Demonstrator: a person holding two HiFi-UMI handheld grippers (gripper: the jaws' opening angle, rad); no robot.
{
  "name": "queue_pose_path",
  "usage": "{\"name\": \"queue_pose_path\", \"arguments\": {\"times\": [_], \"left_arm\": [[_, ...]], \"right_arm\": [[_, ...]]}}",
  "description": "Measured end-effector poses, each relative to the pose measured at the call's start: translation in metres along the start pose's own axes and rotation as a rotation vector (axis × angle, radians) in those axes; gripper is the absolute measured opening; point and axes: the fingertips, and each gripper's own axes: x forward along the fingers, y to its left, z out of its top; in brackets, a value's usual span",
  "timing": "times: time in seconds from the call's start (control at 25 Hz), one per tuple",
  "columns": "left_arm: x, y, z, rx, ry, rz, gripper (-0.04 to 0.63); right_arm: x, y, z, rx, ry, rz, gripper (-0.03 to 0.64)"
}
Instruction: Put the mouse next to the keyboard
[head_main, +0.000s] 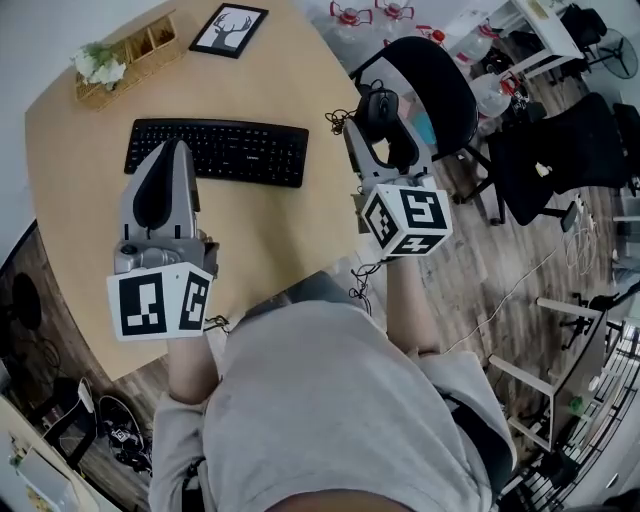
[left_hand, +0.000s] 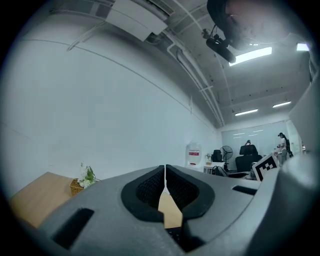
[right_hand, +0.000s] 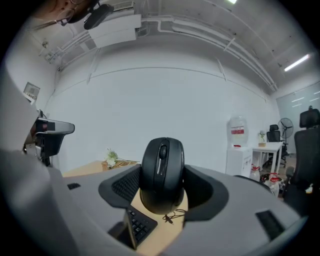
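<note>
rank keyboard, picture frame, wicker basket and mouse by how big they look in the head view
1. keyboard, clearly largest
2. wicker basket and picture frame look about alike, so I won't rank them
3. mouse, smallest, even though it is held up nearer the camera

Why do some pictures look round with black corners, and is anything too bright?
Left gripper view: a wide lens bends the room and leaves black corners, and the ceiling lamp glares white. Right gripper view: same bending; the mouse in the right tongs looks big and sharp. Head view: even light, no glare on the table.
</note>
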Motion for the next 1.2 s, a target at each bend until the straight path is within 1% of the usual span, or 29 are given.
{"name": "queue_pose_path", "arguments": {"times": [0.32, 0.56, 0.8, 1.2], "left_arm": [[0.012, 0.017, -0.010, 0.006, 0.035, 0.093, 0.017], [0.017, 0.024, -0.019, 0.007, 0.057, 0.133, 0.017], [0.016, 0.024, -0.025, 0.005, 0.067, 0.156, 0.017], [0.009, 0.021, -0.029, 0.005, 0.082, 0.159, 0.017]], "right_arm": [[0.060, -0.024, -0.018, 0.003, 0.059, 0.036, 0.258], [0.085, -0.034, -0.055, 0.019, 0.157, 0.046, 0.258], [0.077, -0.033, -0.103, 0.037, 0.270, 0.067, 0.258], [0.053, -0.025, -0.168, 0.094, 0.467, 0.071, 0.258]]}}
